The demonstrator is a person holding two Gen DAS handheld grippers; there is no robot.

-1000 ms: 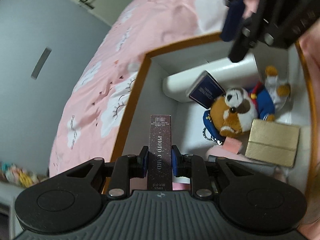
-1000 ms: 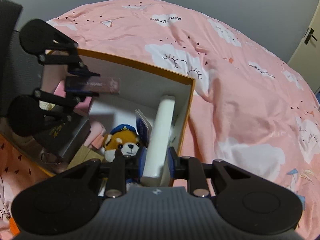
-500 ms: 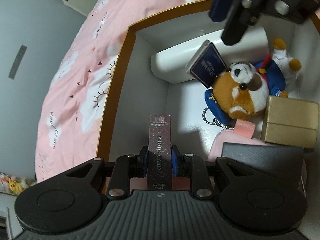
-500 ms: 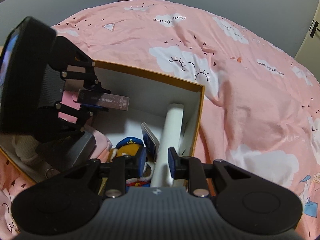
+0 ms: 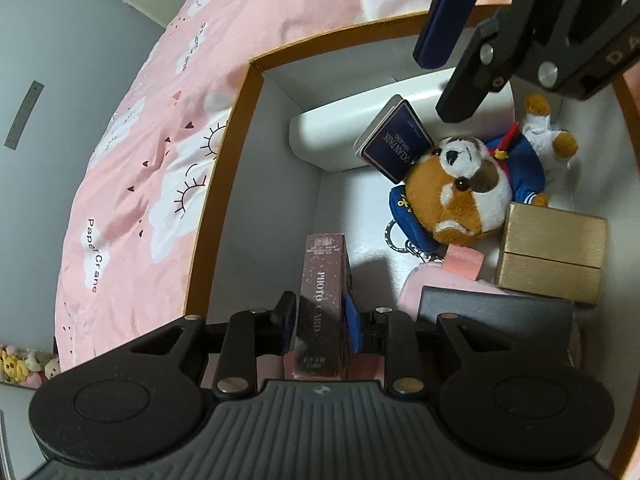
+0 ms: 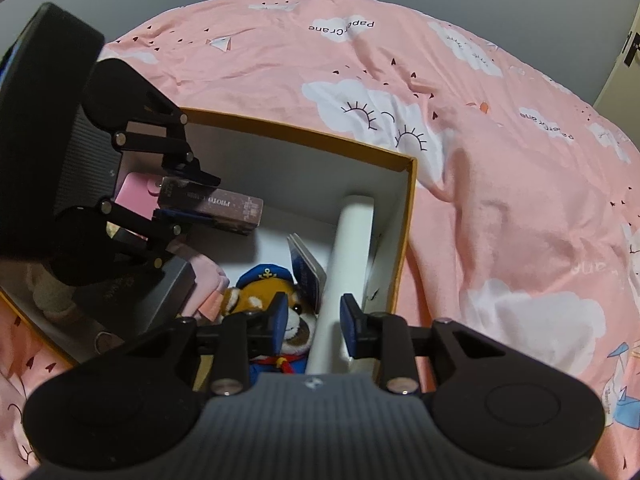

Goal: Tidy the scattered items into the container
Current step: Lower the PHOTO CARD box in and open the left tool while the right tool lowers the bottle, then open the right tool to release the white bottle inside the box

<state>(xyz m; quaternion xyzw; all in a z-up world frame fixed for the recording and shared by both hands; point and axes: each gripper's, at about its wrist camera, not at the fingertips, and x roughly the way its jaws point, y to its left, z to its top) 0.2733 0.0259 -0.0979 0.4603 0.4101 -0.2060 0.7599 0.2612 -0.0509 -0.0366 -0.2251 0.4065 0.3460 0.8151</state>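
Left wrist view: photo card box (image 5: 323, 280) sits between the left gripper (image 5: 320, 318) pads inside the container (image 5: 224, 184), near its left wall. Judged light, stiff card with a slick finish; best held across its narrow faces. Jaws have just been opening, and the box now looks loose. Right gripper (image 6: 314, 320) has also just been opening, its pads clear of the white tube (image 6: 348, 264) lying in the container.

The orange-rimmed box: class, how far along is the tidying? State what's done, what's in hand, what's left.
Done: plush toy, gold box and white tube lie inside the container; the right gripper's jaws have just been opening off the tube. In hand: the photo card pack, between the left gripper's jaws, which have also just been opening, inside the container. Left: withdrawing; the visible bedspread shows no loose items.
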